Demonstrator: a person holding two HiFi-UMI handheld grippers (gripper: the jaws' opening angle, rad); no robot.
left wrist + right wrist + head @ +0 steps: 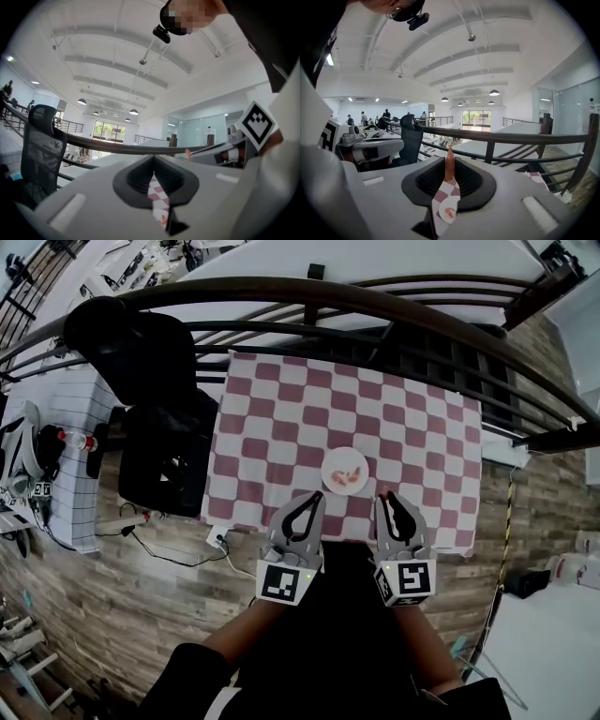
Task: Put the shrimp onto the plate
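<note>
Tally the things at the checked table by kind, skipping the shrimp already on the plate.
Grey hand-held grippers: 2, the left gripper and the right gripper
Round white plate: 1
Red-and-white checked tablecloth: 1
Orange shrimp held in the right gripper's jaws: 1
Total: 5

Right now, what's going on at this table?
A person holds two grippers over the near edge of a table covered with a checked cloth. The right gripper is shut on a shrimp, pinched upright at its jaw tips, just short of the white plate. The plate already holds other shrimp. The left gripper is shut with nothing in it, beside the right one and clear of the plate.
</note>
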